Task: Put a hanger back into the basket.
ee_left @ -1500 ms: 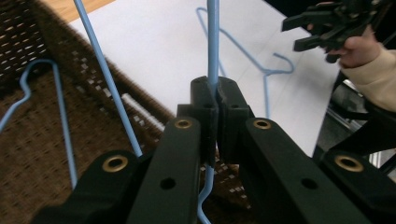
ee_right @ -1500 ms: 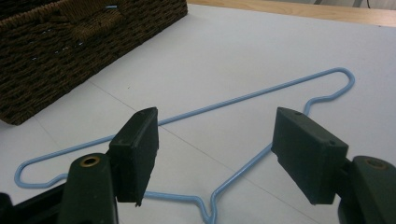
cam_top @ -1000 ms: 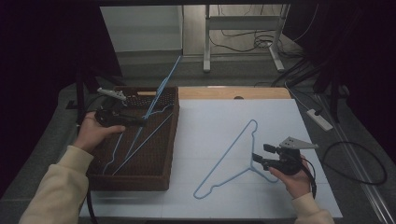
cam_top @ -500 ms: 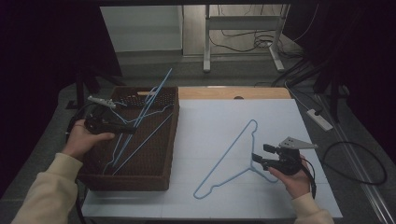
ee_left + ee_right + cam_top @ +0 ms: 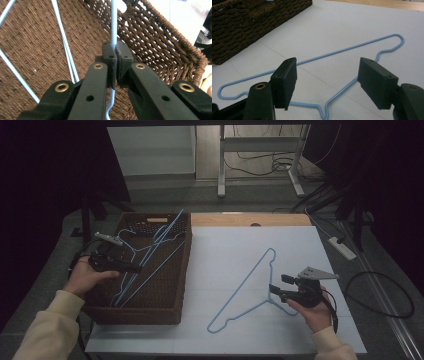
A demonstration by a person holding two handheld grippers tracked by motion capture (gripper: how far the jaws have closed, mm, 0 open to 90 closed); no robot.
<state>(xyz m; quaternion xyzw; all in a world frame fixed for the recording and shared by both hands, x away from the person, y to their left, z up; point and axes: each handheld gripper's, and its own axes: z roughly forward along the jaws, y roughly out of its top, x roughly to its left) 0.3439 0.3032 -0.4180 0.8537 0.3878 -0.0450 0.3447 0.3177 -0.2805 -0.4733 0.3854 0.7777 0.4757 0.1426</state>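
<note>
The left gripper is clamped on the thin wire of a blue hanger, its two pads pressed together with the wire running straight up between them. In the high view this left gripper sits over the near-left part of the woven basket, and the pinched hanger leans up and away toward the basket's far right corner, crossing other blue hangers lying inside. The step in hand looks like lifting one hanger out of the basket. Doing it well probably means raising it slowly and steadily so the wire does not twist in the narrow pinch, and watching that its hook and shoulders do not snag the neighbouring hangers or the basket's wicker wall.

The right gripper is open, jaws spread wide and holding nothing. A second blue hanger lies flat on the white table sheet just ahead of and below those jaws, its hook end near the gap between them. In the high view the right gripper hovers beside that flat hanger's hook, at the near right of the sheet, well apart from the basket.
</note>
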